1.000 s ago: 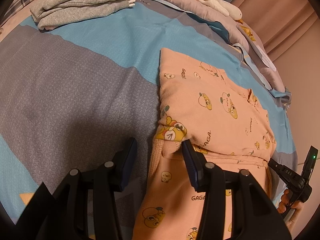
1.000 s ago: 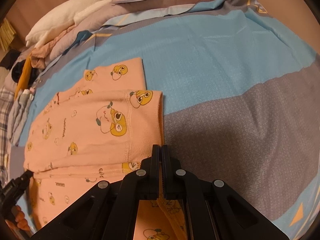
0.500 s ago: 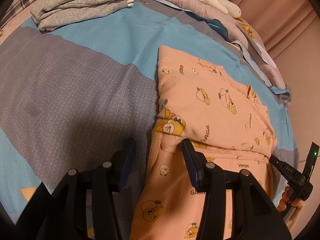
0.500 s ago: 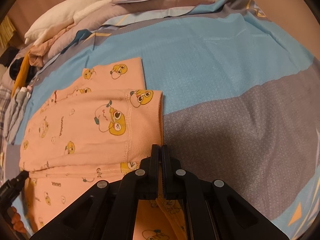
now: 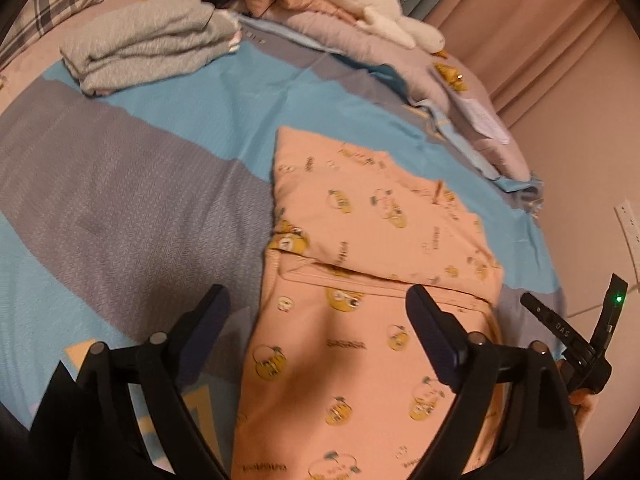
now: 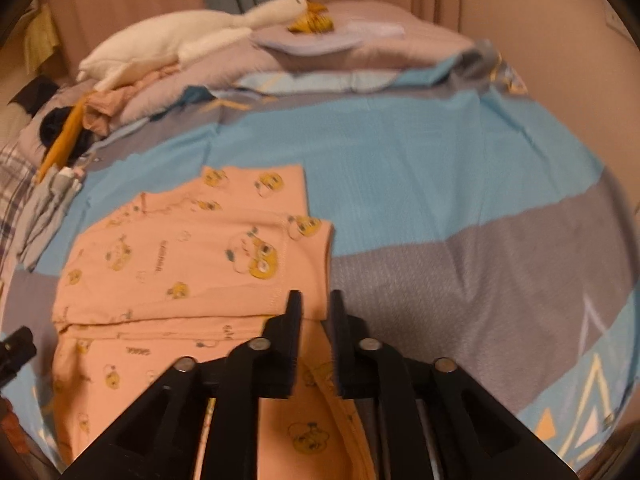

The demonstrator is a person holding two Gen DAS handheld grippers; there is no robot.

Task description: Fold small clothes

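The left tool [image 5: 316,312] is spreading wide above the peach garment [image 5: 372,320], gripping nothing. The right tool [image 6: 316,304] is opening slightly over the garment's right edge, empty. The garment is lying folded on the bed [image 6: 460,184], with bare cover lying either side.

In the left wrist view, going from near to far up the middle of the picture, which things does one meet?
Left tongs → peach pajama garment → blue-and-grey bedsheet → white plush goose.
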